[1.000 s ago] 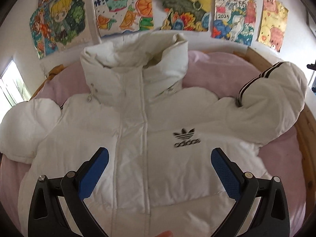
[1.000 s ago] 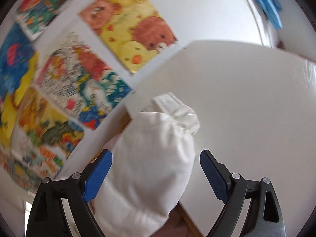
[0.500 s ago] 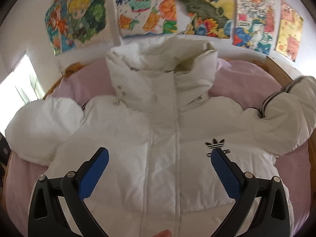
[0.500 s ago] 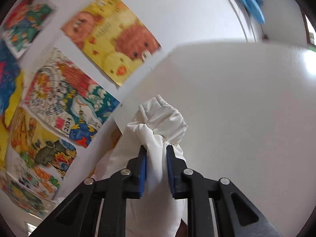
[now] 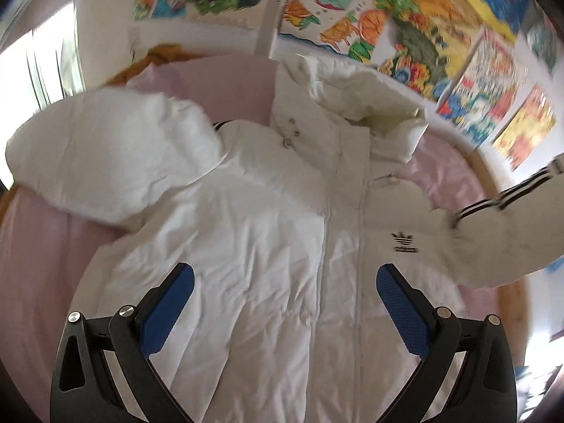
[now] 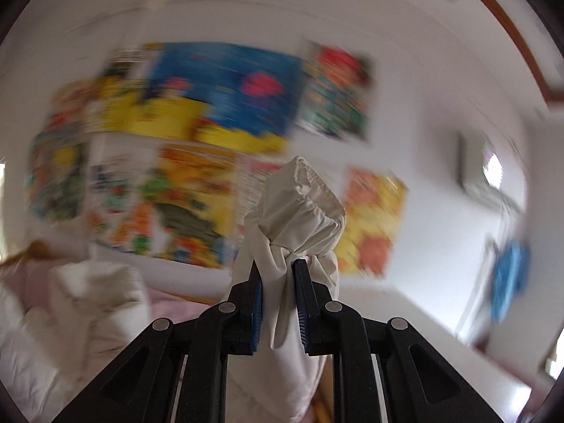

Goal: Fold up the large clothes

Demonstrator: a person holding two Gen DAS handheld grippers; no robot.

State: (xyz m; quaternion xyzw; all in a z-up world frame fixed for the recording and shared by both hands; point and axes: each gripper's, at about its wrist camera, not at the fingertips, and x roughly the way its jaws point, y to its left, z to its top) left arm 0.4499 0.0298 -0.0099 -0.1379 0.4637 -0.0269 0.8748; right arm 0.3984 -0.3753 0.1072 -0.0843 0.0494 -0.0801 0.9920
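A white puffer jacket [image 5: 275, 253] with a black logo [image 5: 403, 241] lies front up on a pink bed sheet [image 5: 38, 264]. My left gripper [image 5: 283, 299] hovers open above its lower front, nothing between the blue pads. The jacket's striped sleeve [image 5: 511, 225] is lifted off the bed at the right edge of the left wrist view. In the right wrist view my right gripper [image 6: 278, 303] is shut on that sleeve just below its gathered cuff [image 6: 299, 208], held up in the air. The other sleeve [image 5: 116, 155] rests bunched at the upper left.
Colourful posters [image 5: 405, 24] cover the wall behind the bed. A wooden bed frame [image 5: 493, 176] curves round the right side. A window [image 5: 42, 56] is at the left. An orange-brown cloth [image 5: 158, 54] lies at the bed's head.
My right gripper closed on the sleeve cuff, then swung it up and across while rolling. My left gripper moved left over the jacket, so the logo now sits further right.
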